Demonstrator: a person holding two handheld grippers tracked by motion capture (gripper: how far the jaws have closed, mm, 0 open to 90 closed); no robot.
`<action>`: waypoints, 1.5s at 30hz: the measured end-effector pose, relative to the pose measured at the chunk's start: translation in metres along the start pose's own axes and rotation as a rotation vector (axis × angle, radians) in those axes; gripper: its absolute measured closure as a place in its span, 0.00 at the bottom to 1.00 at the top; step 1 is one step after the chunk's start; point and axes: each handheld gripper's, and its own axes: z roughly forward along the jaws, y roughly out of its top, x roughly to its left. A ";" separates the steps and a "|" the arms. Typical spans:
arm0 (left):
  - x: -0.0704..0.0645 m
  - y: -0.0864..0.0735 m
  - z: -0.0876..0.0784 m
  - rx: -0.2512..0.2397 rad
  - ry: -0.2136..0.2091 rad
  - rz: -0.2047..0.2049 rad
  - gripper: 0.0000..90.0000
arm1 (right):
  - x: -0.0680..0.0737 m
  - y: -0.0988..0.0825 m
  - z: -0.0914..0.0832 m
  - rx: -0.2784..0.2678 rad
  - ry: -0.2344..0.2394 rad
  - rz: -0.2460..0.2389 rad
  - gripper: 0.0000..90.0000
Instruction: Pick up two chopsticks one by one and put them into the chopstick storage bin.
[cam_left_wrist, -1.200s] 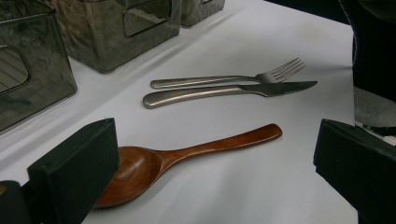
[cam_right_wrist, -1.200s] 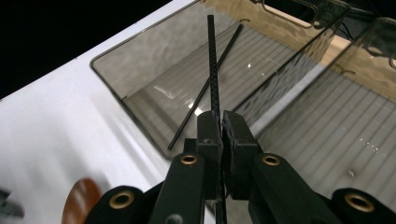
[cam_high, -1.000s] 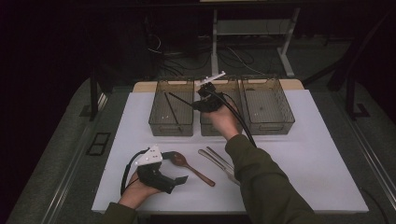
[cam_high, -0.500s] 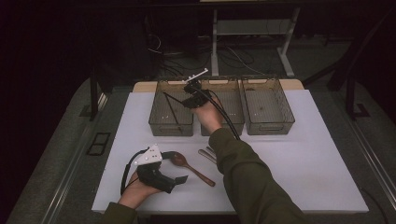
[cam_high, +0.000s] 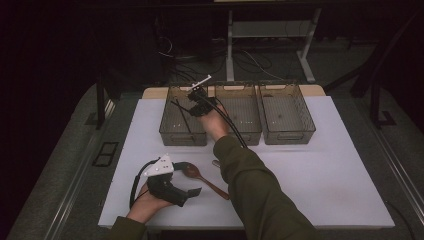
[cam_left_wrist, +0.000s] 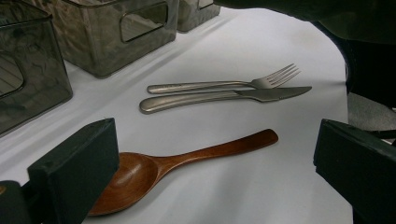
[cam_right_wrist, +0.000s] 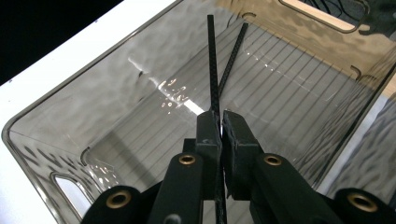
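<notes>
Left gripper (cam_high: 192, 192): rested on the near left part of the white table (cam_high: 340, 180), held in the person's left hand (cam_high: 150, 205); its jaws stood wide apart with nothing pressed between them.
Wooden spoon (cam_left_wrist: 177, 161): lay flat on the table just beyond the left gripper's open jaws, bowl toward the left jaw, handle running away to the right in the left gripper view; no pad touched it.
Knife (cam_left_wrist: 219, 97): lay a little farther off than the spoon, roughly parallel to it, blade end to the right in the left gripper view.
Fork (cam_left_wrist: 224, 84): lay just beside the knife on its far side, tines pointing the same way as the blade.
Right sleeve (cam_high: 260, 190): a dark green arm reached from the near edge across the middle of the table toward the bins.
Right gripper (cam_right_wrist: 220, 122): hung over the left bin, jaws pressed together on one black chopstick.
Held chopstick (cam_right_wrist: 213, 65): a thin black stick clamped between the pads, running from the jaws down and away into the left bin.
Second chopstick (cam_right_wrist: 233, 51): lay inside the same bin, slanted, crossing close to the held one near the pads.
Left bin (cam_high: 172, 125): smoky clear plastic, ribbed floor, leftmost of three in a row at the far side of the table.
Middle bin (cam_high: 245, 112): stood just beside the left bin, to its right.
Right bin (cam_high: 287, 112): stood at the right end of the row.
</notes>
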 end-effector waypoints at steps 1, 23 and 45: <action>0.000 0.000 0.000 0.001 0.000 0.000 0.00 | 0.000 0.000 -0.001 0.000 0.006 -0.003 0.91; 0.000 -0.001 0.000 0.012 0.008 0.008 0.00 | -0.005 -0.016 -0.049 -0.101 0.123 -0.056 0.51; -0.001 -0.003 0.001 0.033 0.033 0.006 0.00 | -0.051 -0.100 -0.131 -0.239 0.174 -0.084 0.37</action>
